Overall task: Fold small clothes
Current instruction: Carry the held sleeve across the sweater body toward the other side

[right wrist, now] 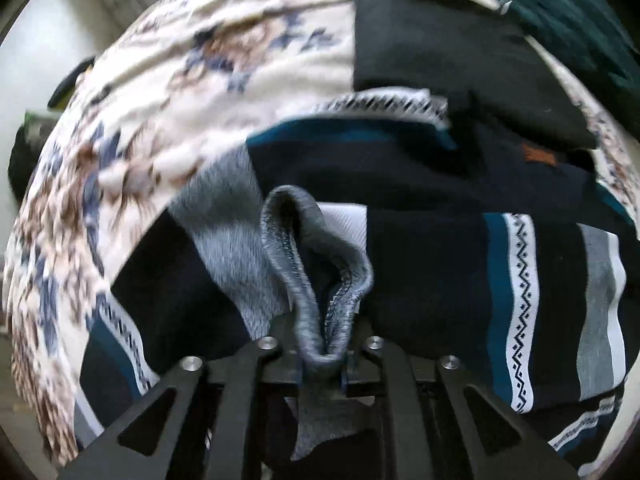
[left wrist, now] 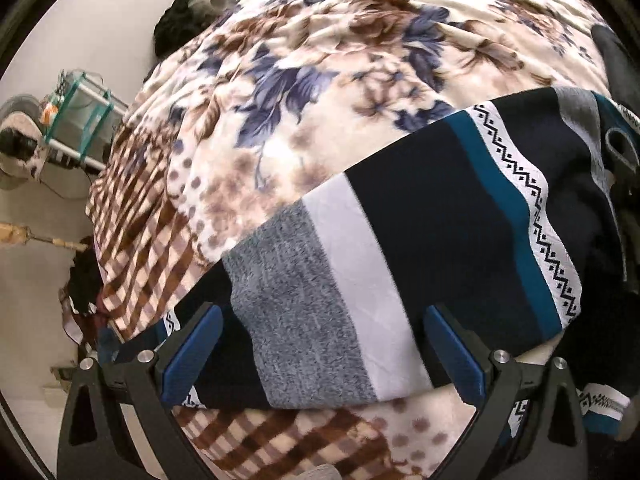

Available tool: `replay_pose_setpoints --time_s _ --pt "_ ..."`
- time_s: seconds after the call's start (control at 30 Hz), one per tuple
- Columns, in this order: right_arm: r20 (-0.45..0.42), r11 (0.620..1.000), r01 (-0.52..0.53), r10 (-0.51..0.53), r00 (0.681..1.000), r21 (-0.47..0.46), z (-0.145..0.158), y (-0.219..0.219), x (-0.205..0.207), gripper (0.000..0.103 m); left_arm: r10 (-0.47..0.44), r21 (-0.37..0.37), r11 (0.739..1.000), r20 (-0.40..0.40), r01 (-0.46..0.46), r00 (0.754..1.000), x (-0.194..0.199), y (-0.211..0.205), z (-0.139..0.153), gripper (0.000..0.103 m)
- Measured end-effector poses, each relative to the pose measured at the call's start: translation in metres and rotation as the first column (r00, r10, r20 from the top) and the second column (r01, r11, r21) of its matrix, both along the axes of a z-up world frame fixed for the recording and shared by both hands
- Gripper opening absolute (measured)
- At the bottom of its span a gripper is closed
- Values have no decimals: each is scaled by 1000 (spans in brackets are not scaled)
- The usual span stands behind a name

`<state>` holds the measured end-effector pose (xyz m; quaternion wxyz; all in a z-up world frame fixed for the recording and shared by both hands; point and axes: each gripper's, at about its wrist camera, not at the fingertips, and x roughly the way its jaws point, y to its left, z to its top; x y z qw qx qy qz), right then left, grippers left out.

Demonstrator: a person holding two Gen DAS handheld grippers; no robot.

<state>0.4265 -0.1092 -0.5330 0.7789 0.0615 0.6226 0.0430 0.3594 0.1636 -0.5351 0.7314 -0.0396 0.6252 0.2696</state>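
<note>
A striped garment point(left wrist: 400, 248) in navy, teal, grey and white with a zigzag band lies on the floral blanket point(left wrist: 320, 60). My left gripper point(left wrist: 320, 320) is open and hovers just above the garment's grey and white stripes, its blue pads point(left wrist: 192, 352) on either side. My right gripper point(right wrist: 322, 364) is shut on a grey hem fold point(right wrist: 316, 264) of the same striped garment point(right wrist: 440, 264), which bunches up out of the jaws. In the left wrist view the right gripper point(left wrist: 622, 168) shows at the right edge.
A dark folded cloth point(right wrist: 452, 52) lies on the blanket point(right wrist: 200, 80) beyond the garment. A teal-framed rack point(left wrist: 80, 116) and clutter stand on the pale floor point(left wrist: 28, 280) to the left of the bed. A dark bundle point(left wrist: 180, 20) sits at the blanket's far edge.
</note>
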Motion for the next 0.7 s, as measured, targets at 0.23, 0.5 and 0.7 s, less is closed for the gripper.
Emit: replay_pose_setpoints --time_s 0.23,0.5,0.7 --pt "-18 996 90 -90 996 -27 47 -83 -53 73 167 -143 976 27 -162 986 -55 28 15 103" --pt "-66 970 214 -223 973 -116 72 -156 -105 86 535 -436 757 -15 -487 845 -143 96 -20 103" --pt "-54 954 244 -257 965 -173 73 -165 -107 86 816 -631 445 -7 -636 578 -192 140 -55 102"
